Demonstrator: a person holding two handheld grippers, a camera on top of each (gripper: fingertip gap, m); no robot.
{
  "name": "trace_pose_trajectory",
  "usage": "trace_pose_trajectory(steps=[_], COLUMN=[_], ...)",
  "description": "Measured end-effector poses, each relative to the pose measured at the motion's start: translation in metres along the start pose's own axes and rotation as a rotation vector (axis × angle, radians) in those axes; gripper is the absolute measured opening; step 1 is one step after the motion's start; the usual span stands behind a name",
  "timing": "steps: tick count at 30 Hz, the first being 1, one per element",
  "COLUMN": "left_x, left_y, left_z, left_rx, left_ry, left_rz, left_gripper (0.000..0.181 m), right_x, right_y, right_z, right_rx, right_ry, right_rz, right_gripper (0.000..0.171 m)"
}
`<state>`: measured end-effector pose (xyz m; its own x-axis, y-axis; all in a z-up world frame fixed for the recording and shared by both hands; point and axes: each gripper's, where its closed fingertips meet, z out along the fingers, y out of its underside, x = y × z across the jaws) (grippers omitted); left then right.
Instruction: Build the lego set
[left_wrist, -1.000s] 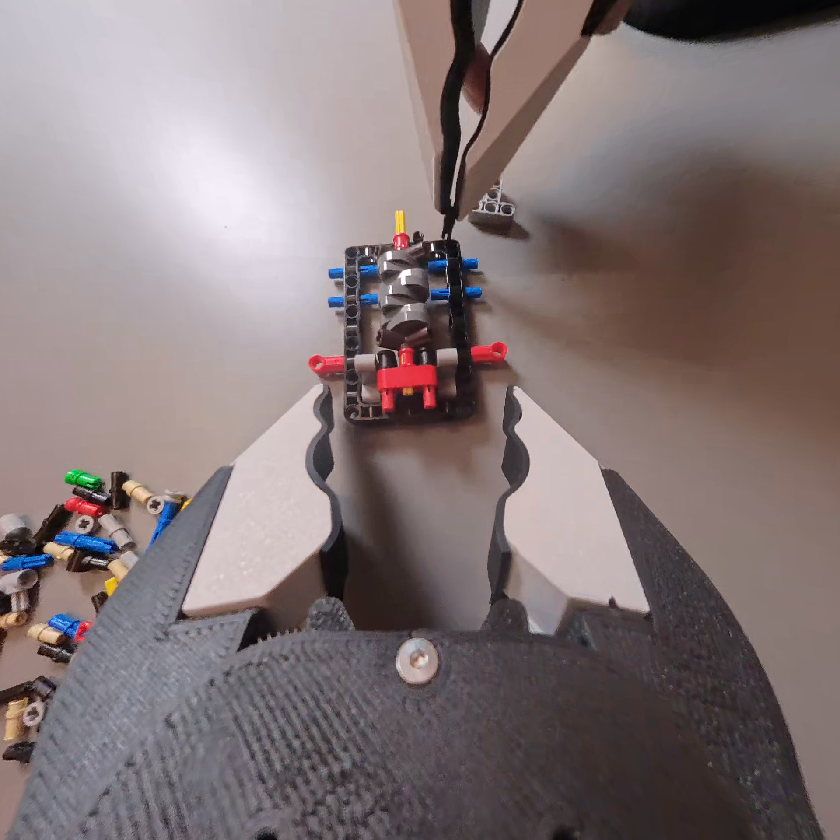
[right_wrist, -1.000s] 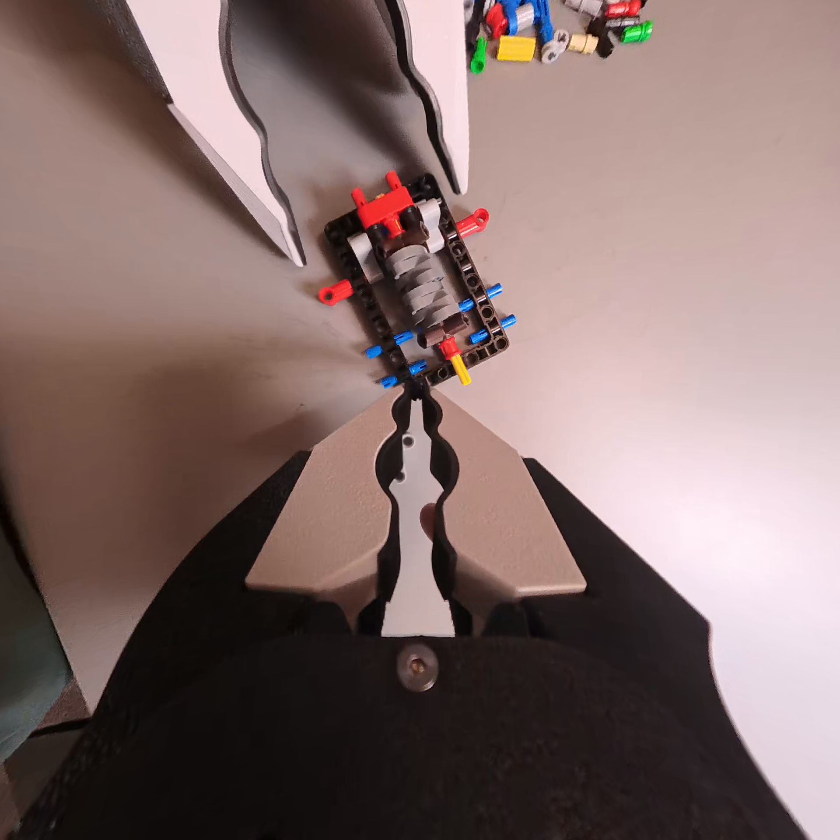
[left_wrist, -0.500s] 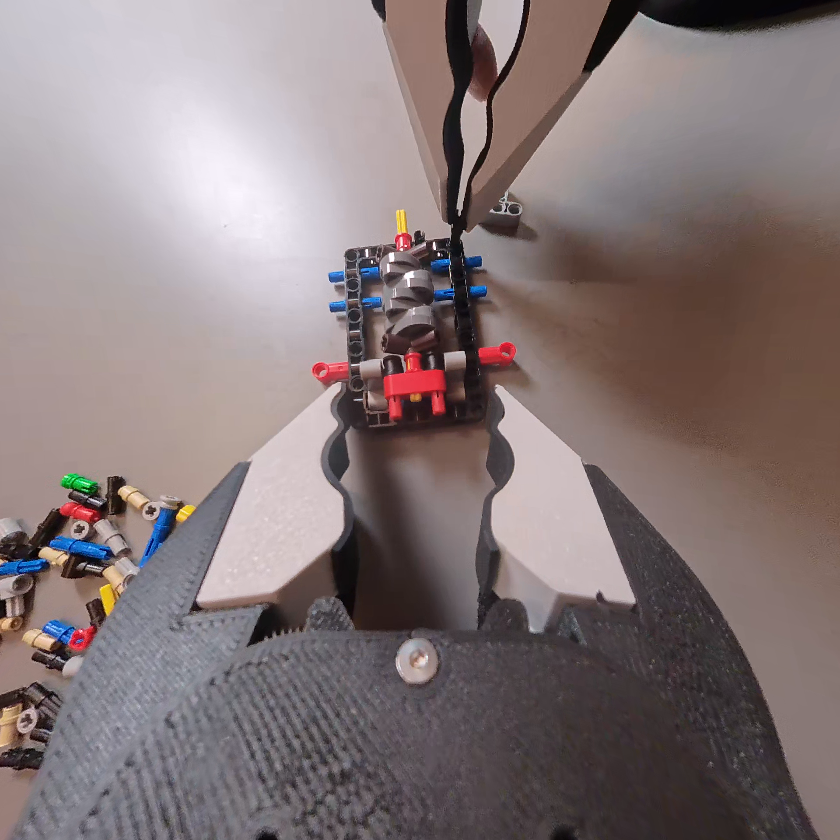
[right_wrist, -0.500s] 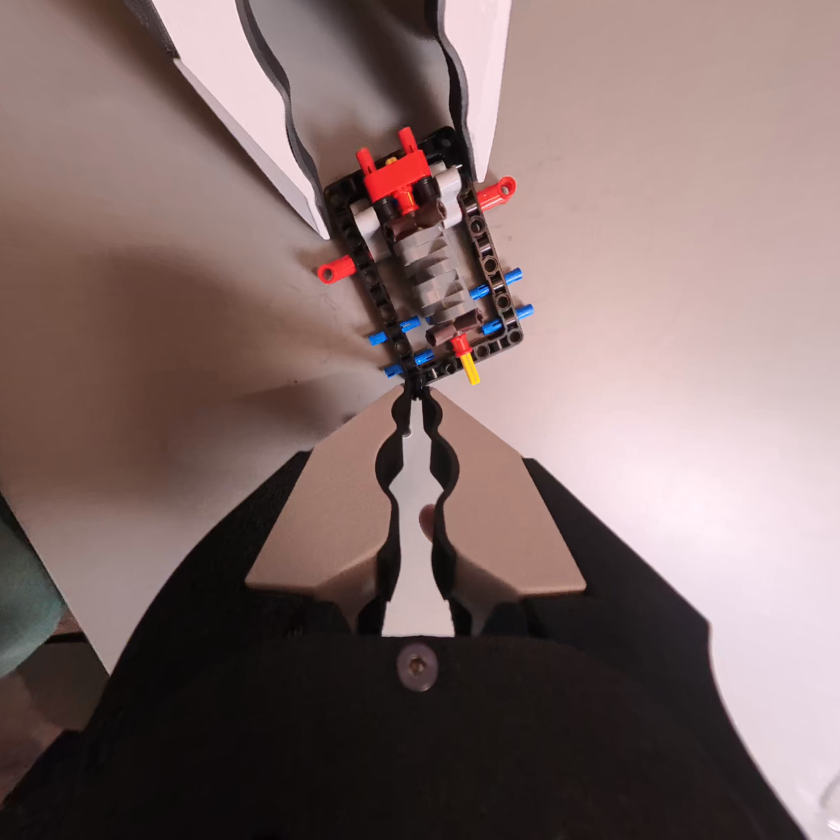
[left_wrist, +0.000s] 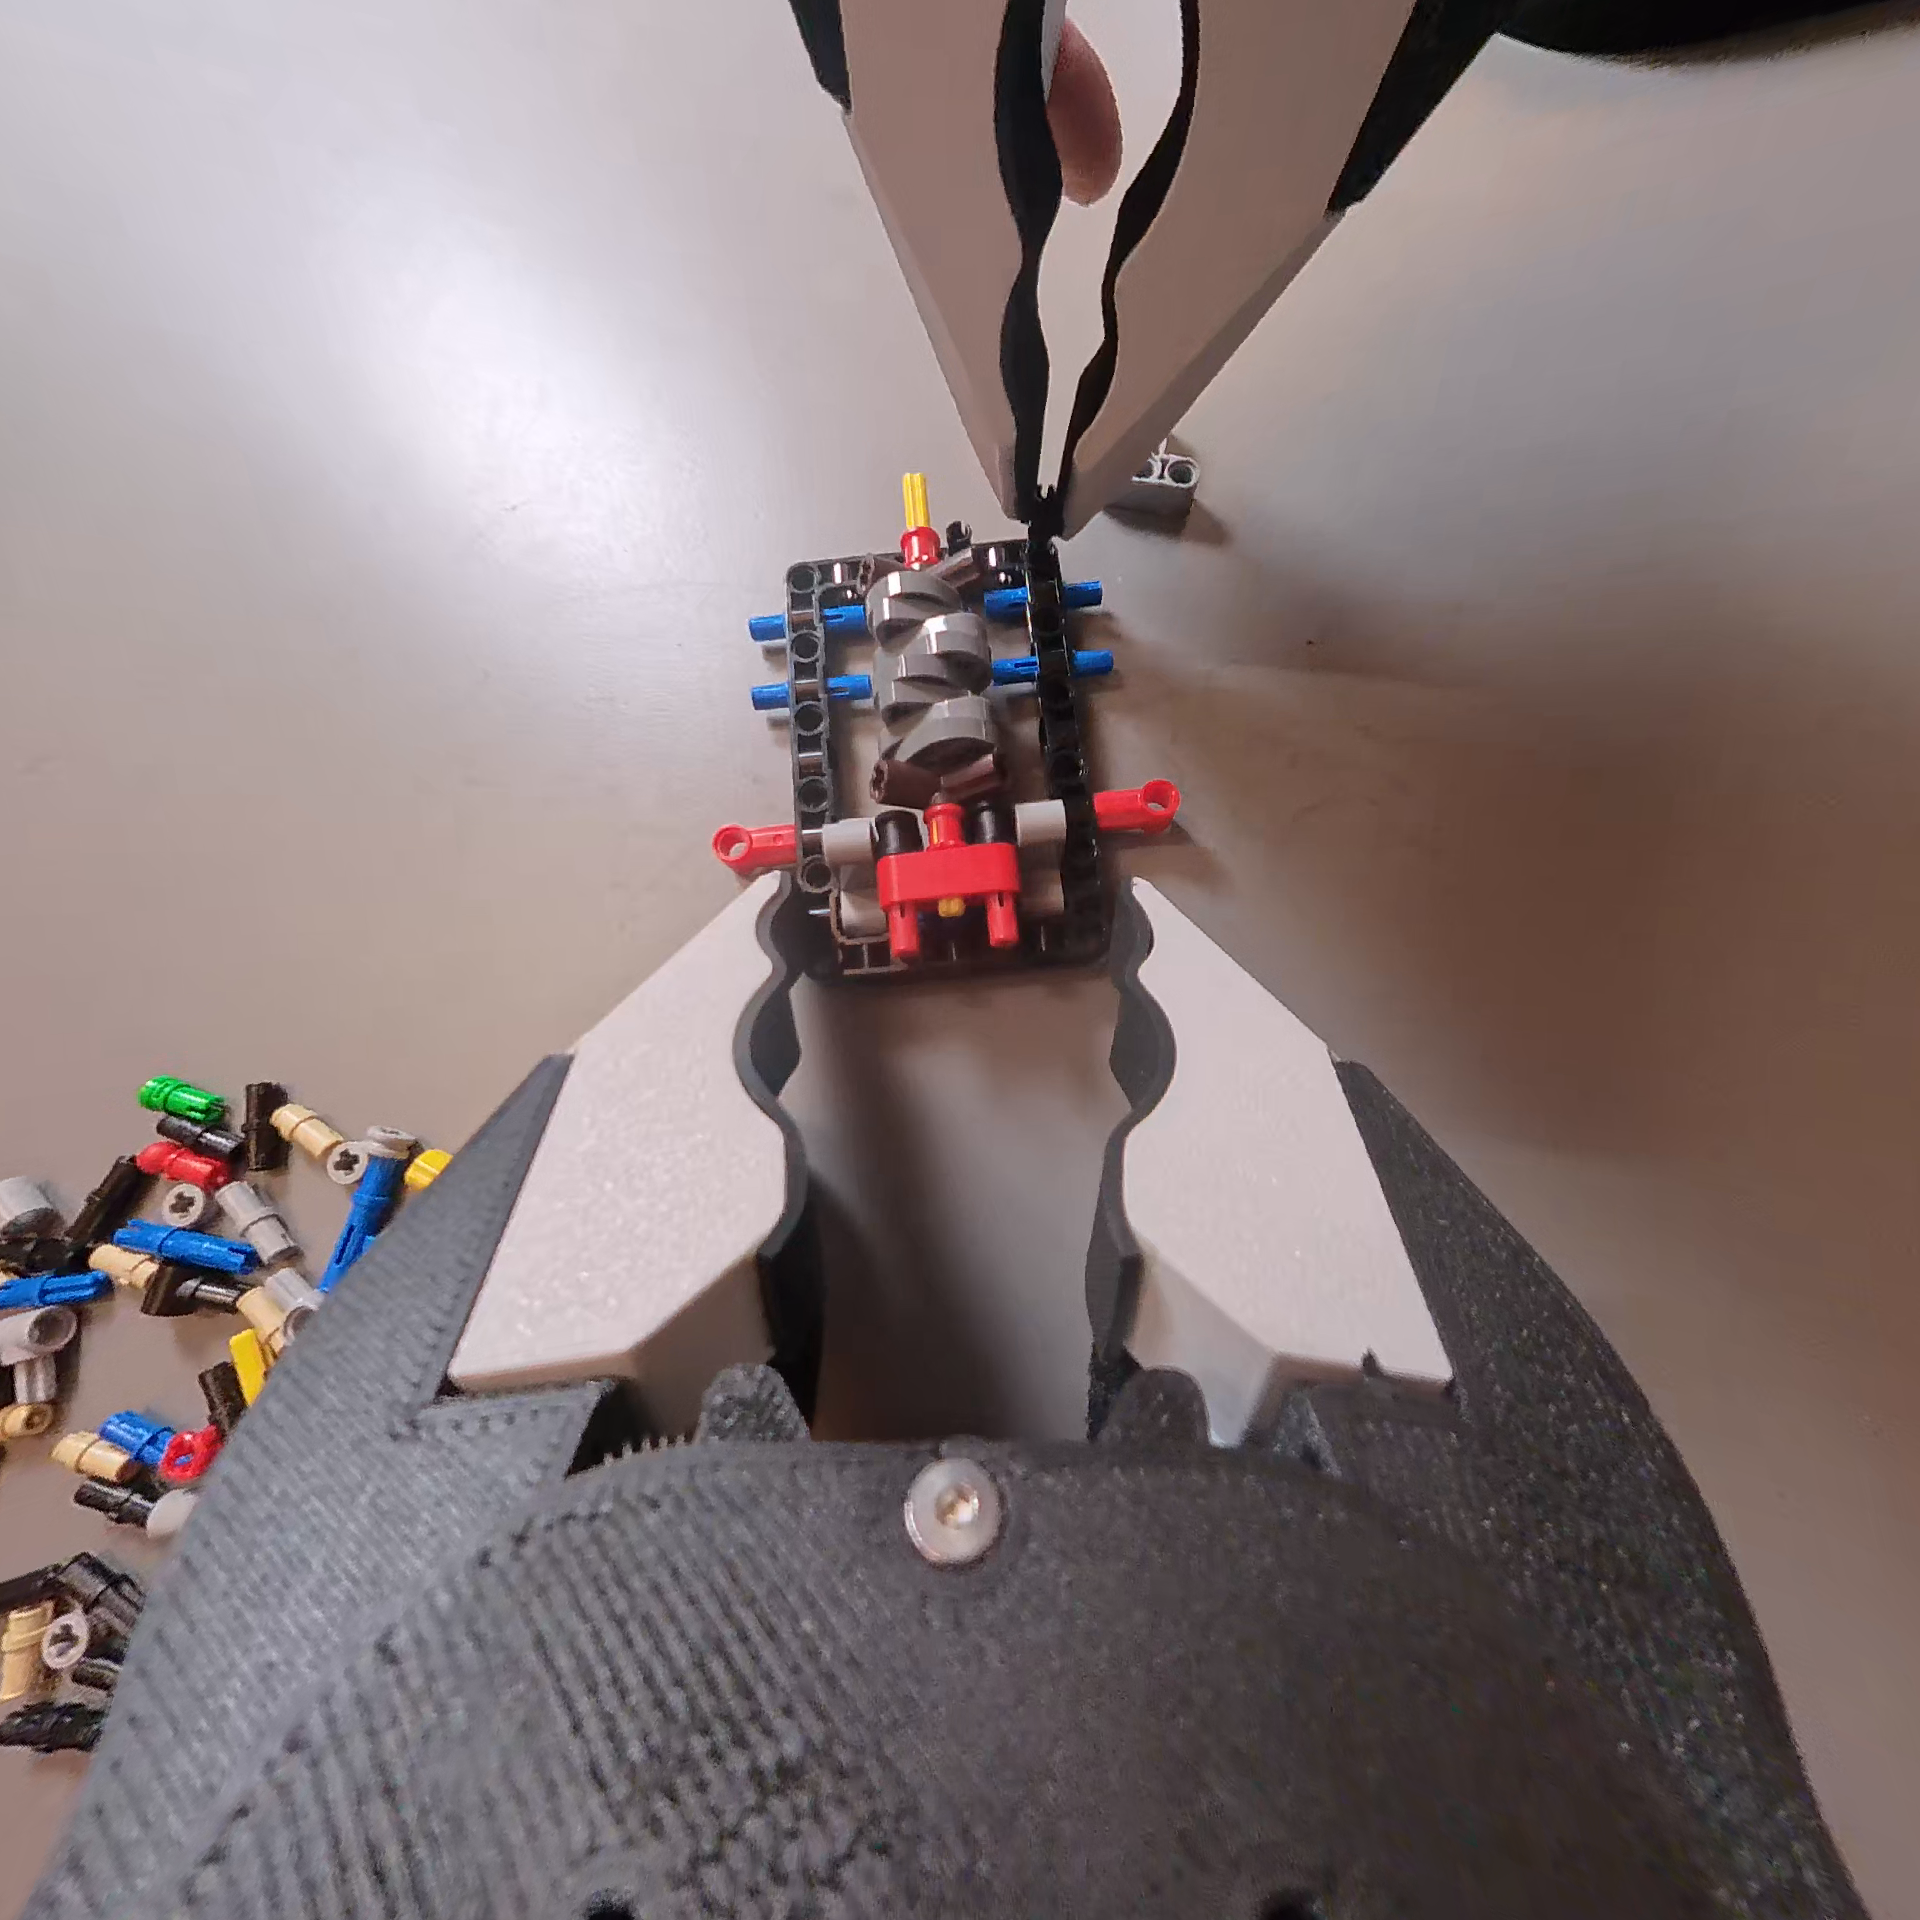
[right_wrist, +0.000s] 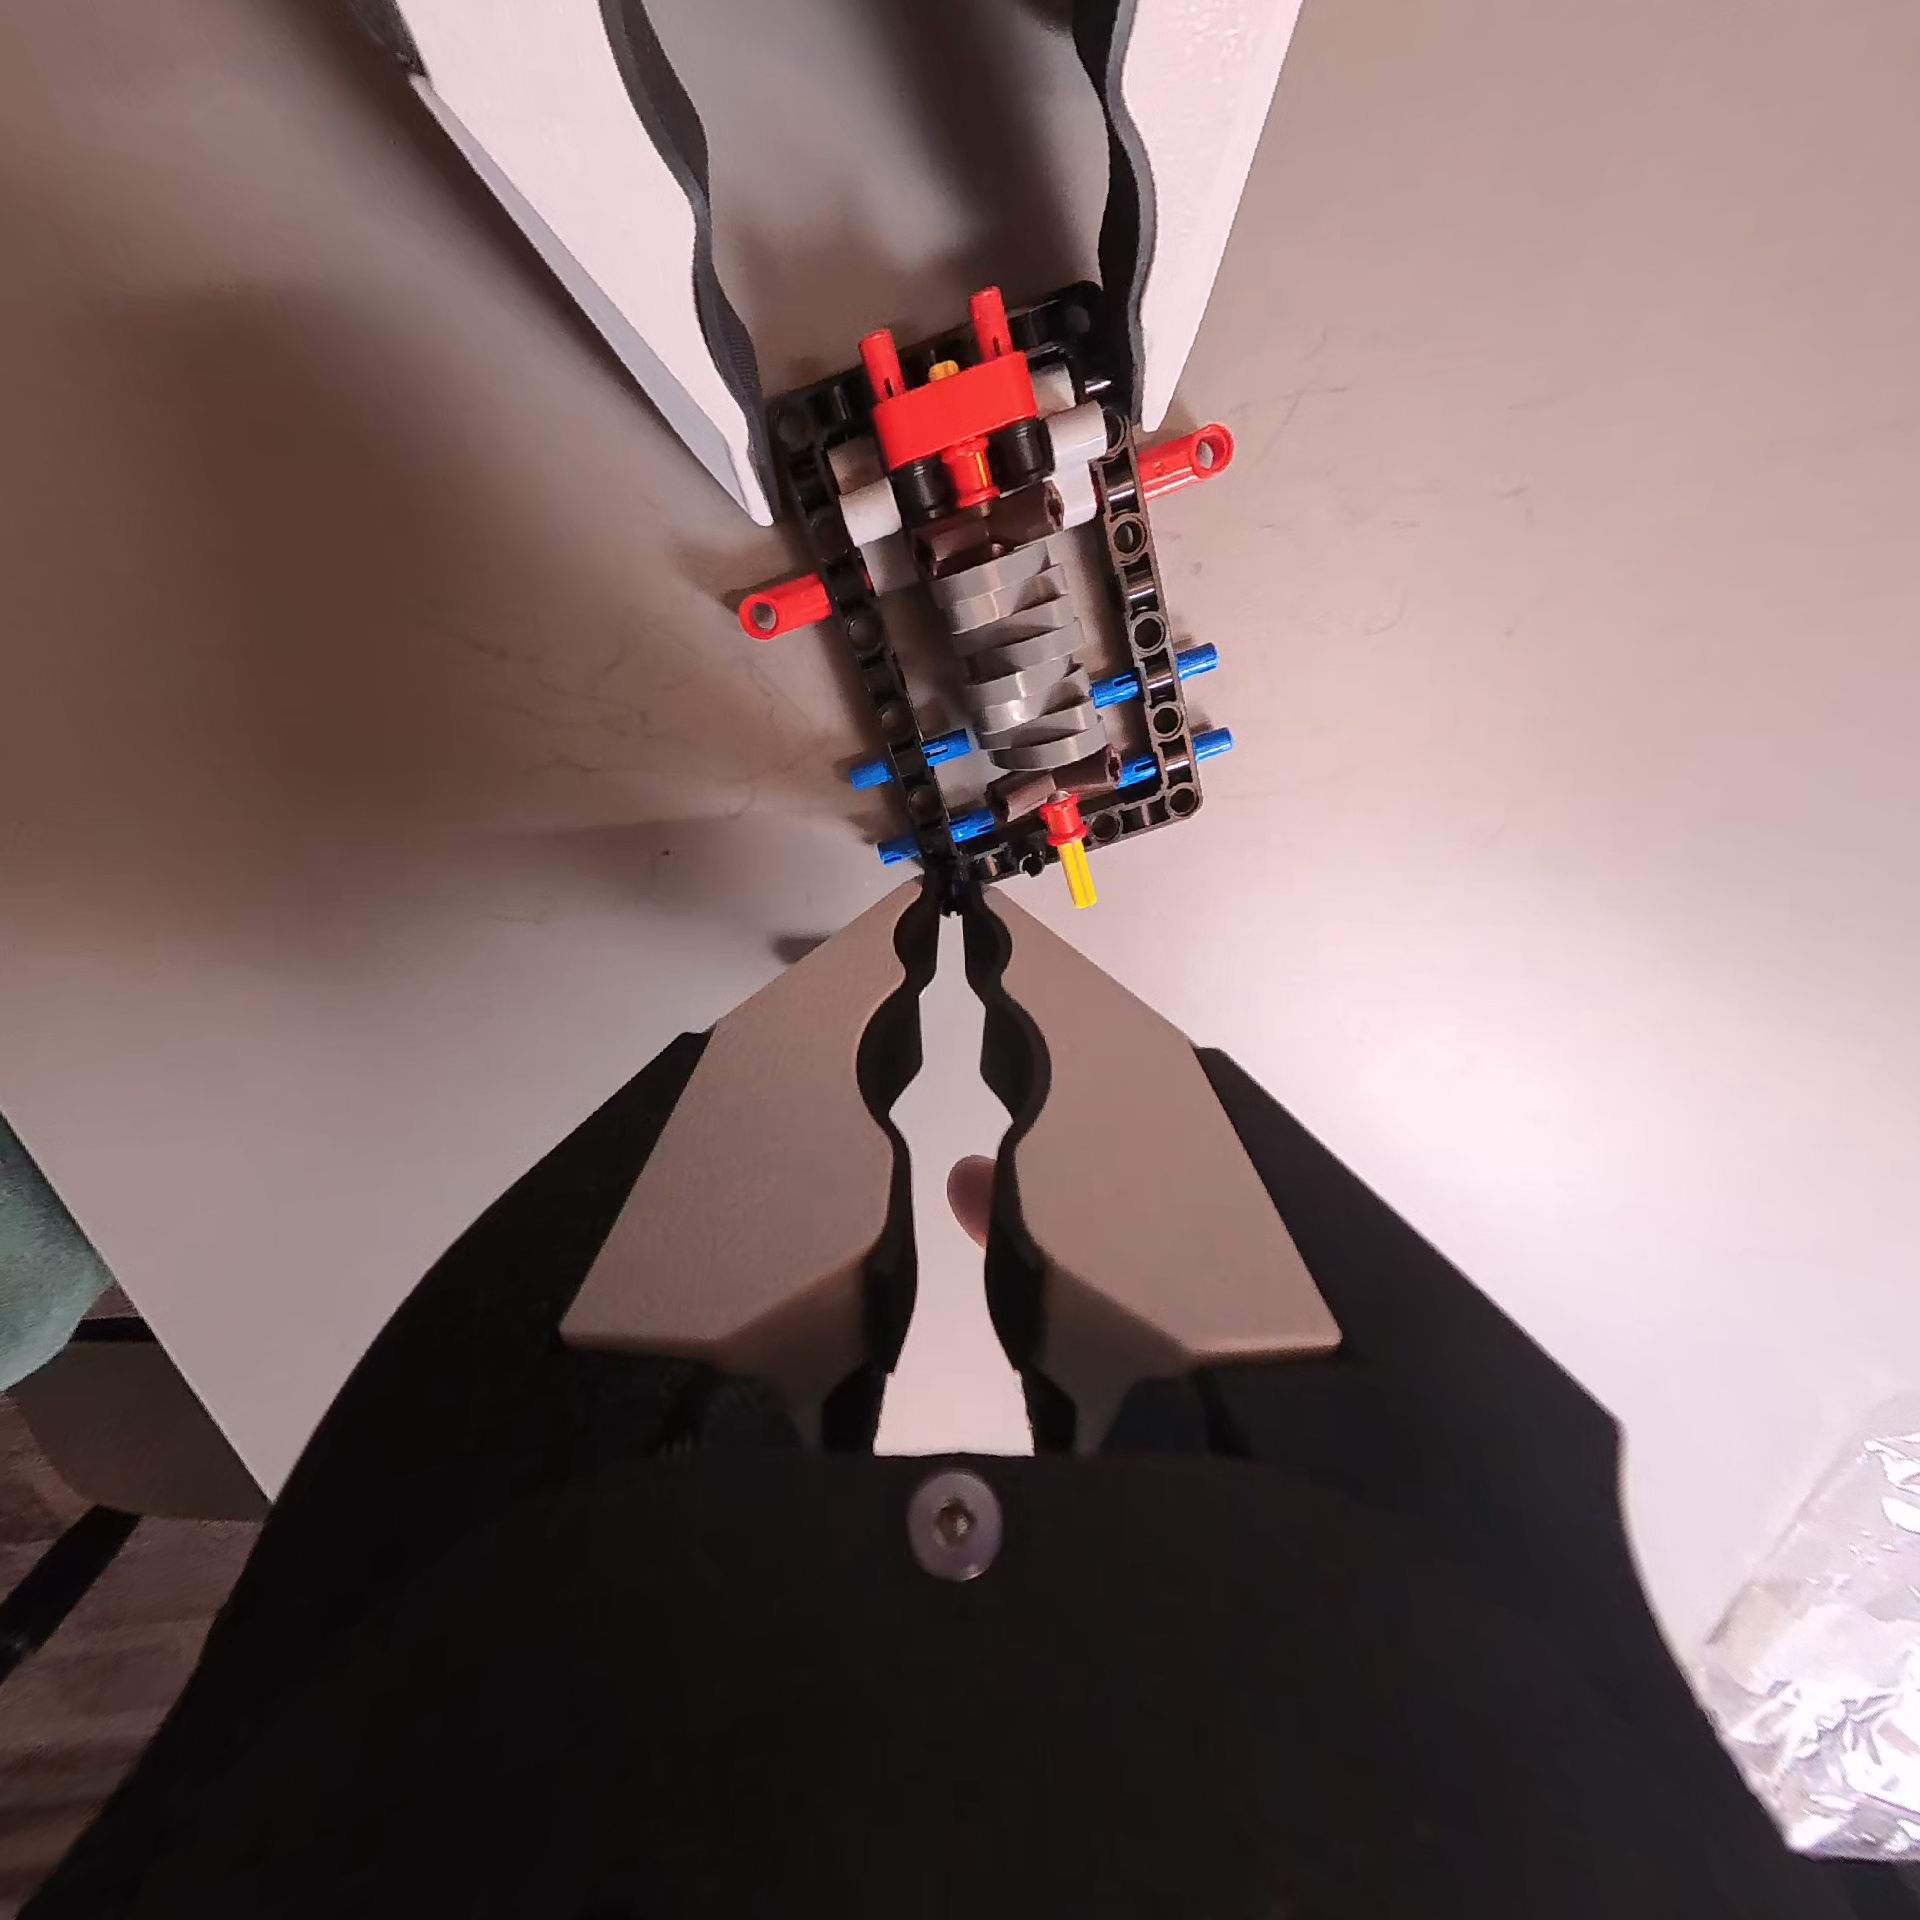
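The lego assembly (left_wrist: 812, 727) is a black rectangular frame with a grey worm gear, blue pins, red pins and a yellow axle. It lies flat on the table. My left gripper (left_wrist: 951, 925) has its fingers pressed on both sides of the frame's near end. It also shows in the right wrist view (right_wrist: 945, 457) at the frame's far end (right_wrist: 1143, 623). My right gripper (right_wrist: 951, 896) is shut on a small black pin at the frame's opposite corner. In the left wrist view the right gripper (left_wrist: 1039, 509) comes down from above.
A pile of loose pins and connectors (left_wrist: 177, 1247) lies to the left of my left gripper. A small grey connector (left_wrist: 1166, 480) sits behind the right gripper. A clear plastic bag (right_wrist: 1829, 1642) lies at the lower right. The table edge (right_wrist: 156, 1299) runs at the left. The left gripper's tips are roughly 7 centimeters from the right gripper's.
My left gripper has moved forward and closed until its fingers flank and touch the frame's near end. My right gripper has stayed shut at the frame's corner, coming slightly closer.
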<state>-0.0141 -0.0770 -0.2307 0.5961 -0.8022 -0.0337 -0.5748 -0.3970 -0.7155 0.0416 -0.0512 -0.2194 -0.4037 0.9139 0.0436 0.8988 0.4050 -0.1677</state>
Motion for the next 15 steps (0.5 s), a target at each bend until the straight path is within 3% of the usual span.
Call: trace_pose_trajectory(steps=[15], left_x=[-0.0002], left_y=[0.0004], left_z=[-0.0003], left_rx=[-0.002], left_ry=[-0.001], left_rz=[-0.006], left_gripper=[0.059], right_x=[-0.0007], right_y=[0.0005], right_z=[0.0008], right_rx=[-0.018], right_ry=[-0.06], right_rz=[0.004], right_gripper=[0.002])
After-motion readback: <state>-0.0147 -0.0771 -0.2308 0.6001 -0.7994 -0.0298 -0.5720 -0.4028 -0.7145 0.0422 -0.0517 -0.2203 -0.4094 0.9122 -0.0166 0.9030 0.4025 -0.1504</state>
